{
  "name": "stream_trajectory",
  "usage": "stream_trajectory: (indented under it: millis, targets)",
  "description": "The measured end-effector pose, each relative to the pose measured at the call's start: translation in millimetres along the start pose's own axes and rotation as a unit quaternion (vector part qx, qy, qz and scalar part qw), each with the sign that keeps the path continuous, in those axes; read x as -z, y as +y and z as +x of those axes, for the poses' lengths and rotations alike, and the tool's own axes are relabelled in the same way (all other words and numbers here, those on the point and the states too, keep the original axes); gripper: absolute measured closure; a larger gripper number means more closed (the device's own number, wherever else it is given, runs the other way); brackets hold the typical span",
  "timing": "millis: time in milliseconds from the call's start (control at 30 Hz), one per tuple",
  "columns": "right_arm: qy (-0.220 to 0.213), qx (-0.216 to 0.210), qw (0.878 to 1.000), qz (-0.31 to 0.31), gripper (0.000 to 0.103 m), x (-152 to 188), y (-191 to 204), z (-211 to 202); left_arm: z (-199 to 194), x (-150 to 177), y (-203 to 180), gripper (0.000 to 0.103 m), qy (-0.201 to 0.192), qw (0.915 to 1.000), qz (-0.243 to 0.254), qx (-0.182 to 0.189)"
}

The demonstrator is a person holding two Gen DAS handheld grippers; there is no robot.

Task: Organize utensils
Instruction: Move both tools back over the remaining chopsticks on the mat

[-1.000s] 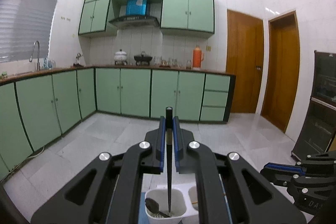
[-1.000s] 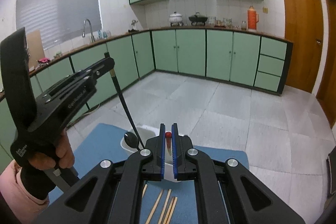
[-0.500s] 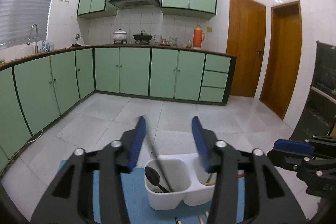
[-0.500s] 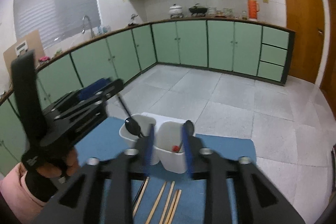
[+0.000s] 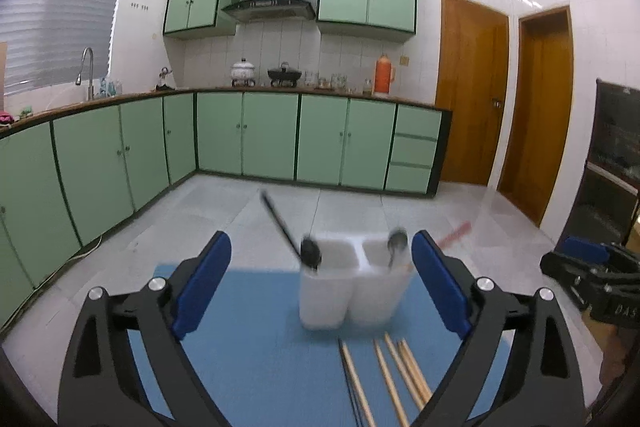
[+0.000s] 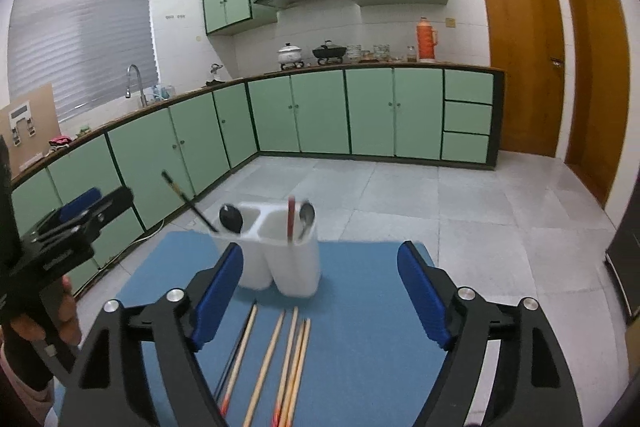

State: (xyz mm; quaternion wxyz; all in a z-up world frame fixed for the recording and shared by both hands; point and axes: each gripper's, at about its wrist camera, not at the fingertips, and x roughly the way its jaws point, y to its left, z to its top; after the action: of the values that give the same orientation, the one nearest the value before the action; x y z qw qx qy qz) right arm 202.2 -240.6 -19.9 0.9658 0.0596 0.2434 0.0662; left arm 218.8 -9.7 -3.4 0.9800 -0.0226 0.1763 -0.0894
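Observation:
A white two-compartment holder stands on the blue mat. Its left cup holds a black spoon and a leaning black chopstick. In the right cup are a silver spoon and a red-ended chopstick. Several wooden chopsticks lie on the mat in front. My left gripper and right gripper sit short of the holder, jaws opening, nothing between the pads.
A hand holds the left gripper at the mat's left edge. Grey floor tiles lie beyond the mat. Green cabinets line the far and left walls, wooden doors stand at the right, and a dark cabinet is at far right.
The left gripper let go of the black chopstick and the right of the red-ended one; both now stand in the holder. Both grippers opened wide and drew back from the holder.

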Motion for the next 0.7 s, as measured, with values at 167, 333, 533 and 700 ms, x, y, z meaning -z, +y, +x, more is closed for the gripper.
stream_trajectory:
  millis: [167,333,533,700]
  targets:
    - [0.022,0.01,1.0,0.017,0.018,39,-2,-12,-20,34,0,0.013,0.047,0.9989,0.009,-0.006]
    - [0.055,0.018,0.998,0.03,0.014,78,-2,-16,-35,69,2,0.01,0.088,0.996,0.012,-0.01]
    - [0.09,0.018,0.995,0.036,0.013,121,4,-17,-47,111,2,0.01,0.135,0.9904,0.023,-0.015]
    - [0.119,0.019,0.992,0.029,0.013,152,8,-17,-52,137,-1,0.01,0.167,0.9853,0.03,-0.019]
